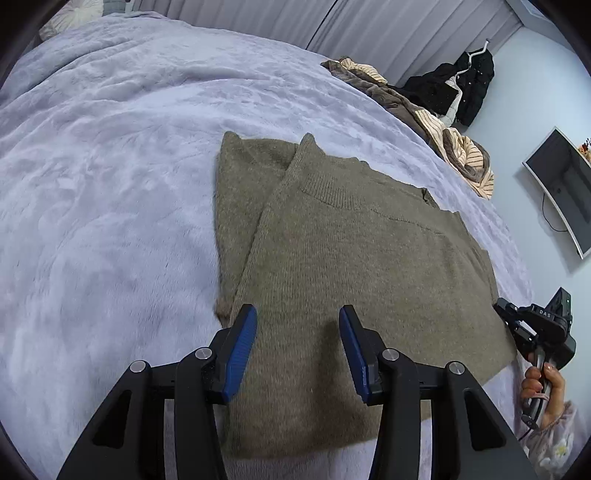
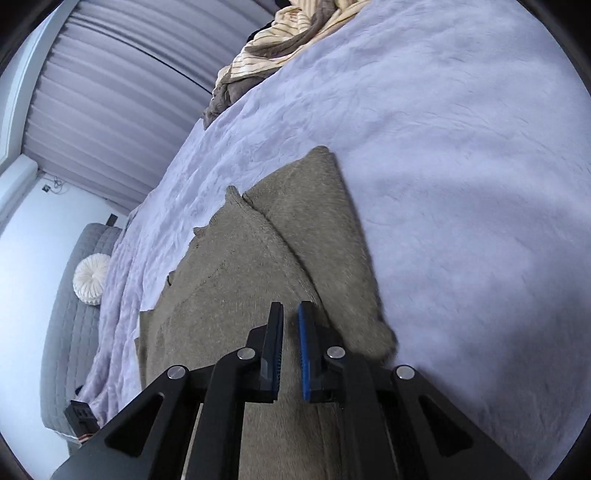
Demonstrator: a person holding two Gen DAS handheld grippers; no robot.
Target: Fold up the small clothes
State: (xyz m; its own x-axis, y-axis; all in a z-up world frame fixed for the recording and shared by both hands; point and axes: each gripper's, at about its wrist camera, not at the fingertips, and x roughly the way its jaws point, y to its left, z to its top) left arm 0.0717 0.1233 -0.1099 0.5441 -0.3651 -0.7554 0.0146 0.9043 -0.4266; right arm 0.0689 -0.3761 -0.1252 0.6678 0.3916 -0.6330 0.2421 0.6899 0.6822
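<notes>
A bedroom with pale pleated curtains (image 1: 388, 33) and a wide bed covered by a soft lilac plush blanket (image 1: 110, 166) is the working surface, and the olive-brown knitted sweater (image 1: 351, 266) lies flat on it near the person's edge. The left gripper (image 1: 297, 350) hovers low above the near hem of this sweater with its blue-padded jaws standing wide apart and holding nothing; the cloth lies straight in front of it and under it. From there the sweater runs away from the tool, its long axis going from the hem up to the ribbed collar (image 1: 332, 195) at the far end, and one side panel is already turned over the body, so a diagonal folded edge goes from the collar toward the left finger. The right gripper (image 2: 290, 347) is at the opposite near corner of the garment; its jaws are almost together with only a narrow gap, and in its own view no cloth is seen between them, though I cannot tell for sure. The left tool seems the nearer one to the middle of the hem. A heap of striped cream and brown clothes (image 1: 443, 140) lies well apart at the far bed edge
</notes>
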